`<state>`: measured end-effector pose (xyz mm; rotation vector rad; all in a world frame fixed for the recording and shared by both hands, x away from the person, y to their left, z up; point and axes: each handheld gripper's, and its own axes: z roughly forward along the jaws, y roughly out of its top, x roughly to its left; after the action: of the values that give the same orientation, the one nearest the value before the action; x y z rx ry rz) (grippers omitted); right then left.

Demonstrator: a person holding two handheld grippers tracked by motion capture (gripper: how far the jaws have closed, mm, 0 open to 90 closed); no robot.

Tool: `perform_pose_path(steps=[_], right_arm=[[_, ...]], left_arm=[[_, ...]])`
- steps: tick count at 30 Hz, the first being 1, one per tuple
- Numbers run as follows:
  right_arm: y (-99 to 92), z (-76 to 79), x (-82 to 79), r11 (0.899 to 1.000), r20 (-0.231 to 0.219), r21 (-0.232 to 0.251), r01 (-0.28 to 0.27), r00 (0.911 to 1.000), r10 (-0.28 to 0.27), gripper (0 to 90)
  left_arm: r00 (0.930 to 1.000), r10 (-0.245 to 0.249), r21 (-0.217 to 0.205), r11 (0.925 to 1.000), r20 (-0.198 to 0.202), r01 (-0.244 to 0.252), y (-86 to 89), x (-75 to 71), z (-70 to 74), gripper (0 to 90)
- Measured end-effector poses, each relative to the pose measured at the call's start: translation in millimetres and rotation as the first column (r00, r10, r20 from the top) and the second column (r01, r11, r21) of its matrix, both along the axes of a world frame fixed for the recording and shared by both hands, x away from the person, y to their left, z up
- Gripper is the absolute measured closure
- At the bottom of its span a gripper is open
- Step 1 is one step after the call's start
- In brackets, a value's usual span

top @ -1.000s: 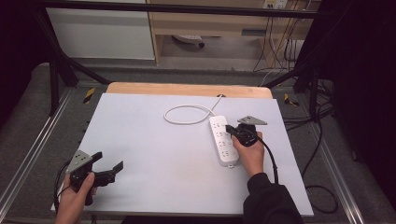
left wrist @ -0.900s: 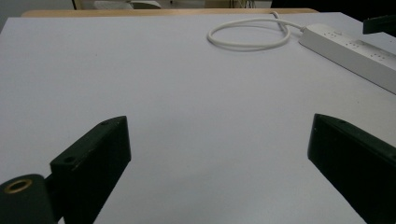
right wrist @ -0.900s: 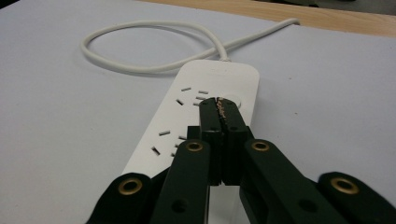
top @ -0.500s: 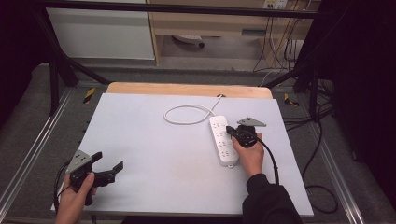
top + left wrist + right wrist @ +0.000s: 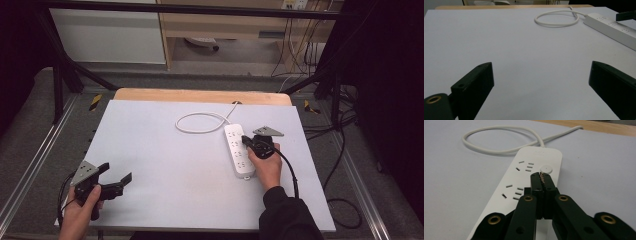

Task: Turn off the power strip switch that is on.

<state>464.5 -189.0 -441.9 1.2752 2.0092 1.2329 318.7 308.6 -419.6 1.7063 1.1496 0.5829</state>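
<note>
A white power strip (image 5: 238,150) lies right of centre on the bench (image 5: 165,150), its cord (image 5: 202,122) looped toward the far edge. The right gripper (image 5: 541,177) has its fingers pressed together, empty, tips poised beside the strip's round button (image 5: 546,168), a detail the high view hides. Near left, the left gripper (image 5: 116,175) holds its fingers spread wide, gripping nothing, over bare bench.

Power strip (image 5: 238,151): white, grey socket slots.
Cord (image 5: 201,122): white.
Table (image 5: 165,150): pale grey top, light wood edge at 12 o'clock.
Left gripper (image 5: 116,181): black, grey plate.
Right gripper (image 5: 247,141): black, brass-coloured rivets.
Sleeve (image 5: 287,217): black.
</note>
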Motion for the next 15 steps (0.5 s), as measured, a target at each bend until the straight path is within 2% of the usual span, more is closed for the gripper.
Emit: perform_pose_path(steps=[15], right_arm=[[0.4,-2.0,-0.8,1.0,0.006,0.001,0.005,1.0,-0.005,90.0]], left_arm=[[1.0,-0.004,0.004,1.0,0.003,0.004,0.0,-0.5,0.5,5.7]])
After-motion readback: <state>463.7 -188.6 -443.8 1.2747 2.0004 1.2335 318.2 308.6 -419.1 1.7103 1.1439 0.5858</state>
